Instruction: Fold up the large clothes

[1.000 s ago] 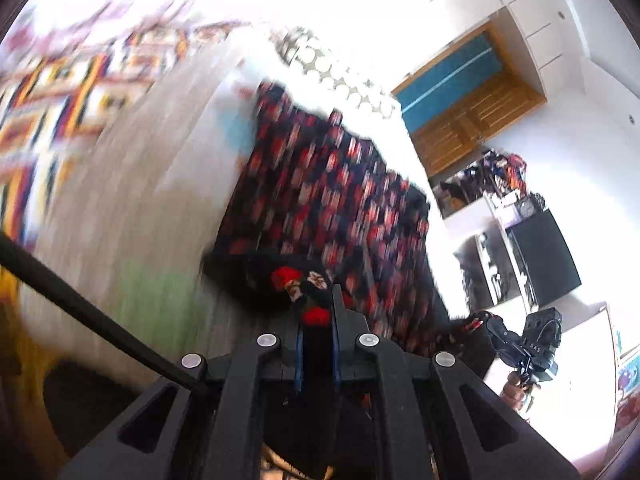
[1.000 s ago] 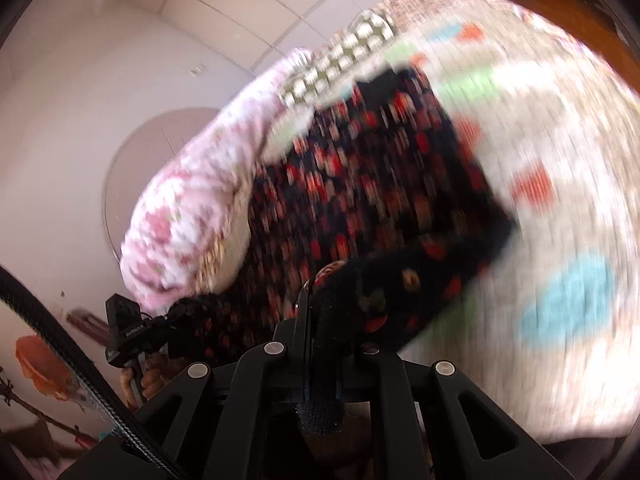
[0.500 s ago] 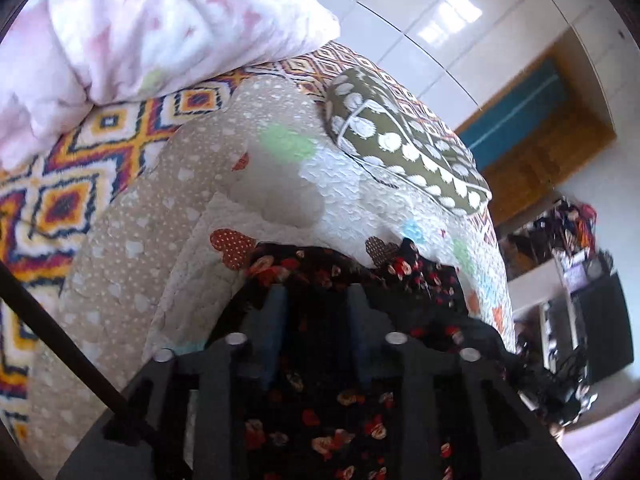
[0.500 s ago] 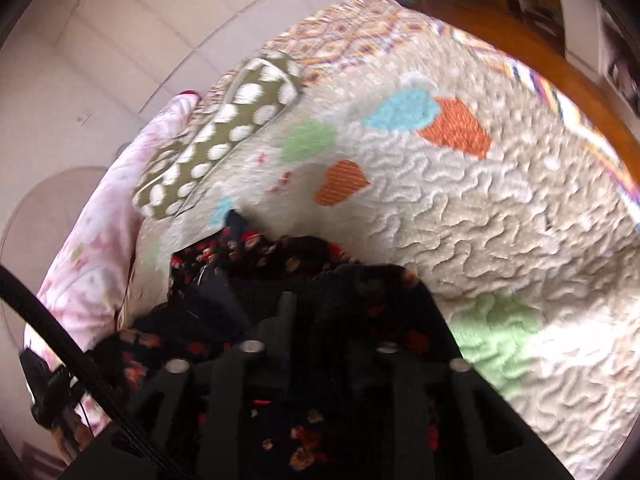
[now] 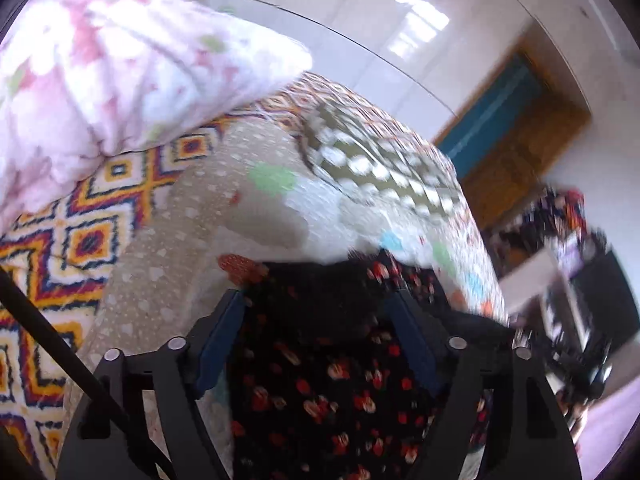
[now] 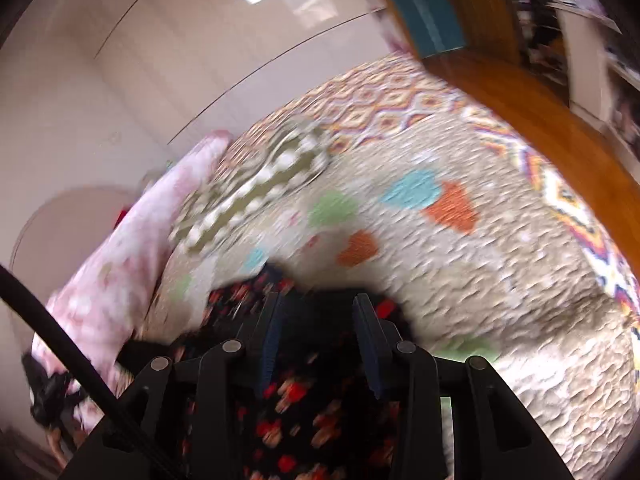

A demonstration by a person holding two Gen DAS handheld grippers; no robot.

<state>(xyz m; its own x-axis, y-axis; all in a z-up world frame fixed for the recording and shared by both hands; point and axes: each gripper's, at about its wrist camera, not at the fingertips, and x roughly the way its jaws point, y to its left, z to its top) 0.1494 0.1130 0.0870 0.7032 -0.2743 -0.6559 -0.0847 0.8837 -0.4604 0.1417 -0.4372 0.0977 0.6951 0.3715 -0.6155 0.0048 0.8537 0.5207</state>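
Black floral garment (image 5: 328, 376) on quilt (image 6: 460, 280), left gripper (image 5: 320, 312) jaws opening, released, right gripper (image 6: 316, 312) jaws opening, released, garment below both.

Glossy white wall panels (image 5: 360, 40) reflect window light behind the bed's heart-patterned quilt (image 6: 460, 280); a wooden door frame (image 5: 520, 152) stands beyond.

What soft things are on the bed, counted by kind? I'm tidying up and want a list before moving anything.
Dark floral garment: 1
Olive pillow with white dots: 1
Pink floral duvet: 1
Beige quilt with coloured hearts: 1
Zigzag-patterned bedspread: 1
Total: 5
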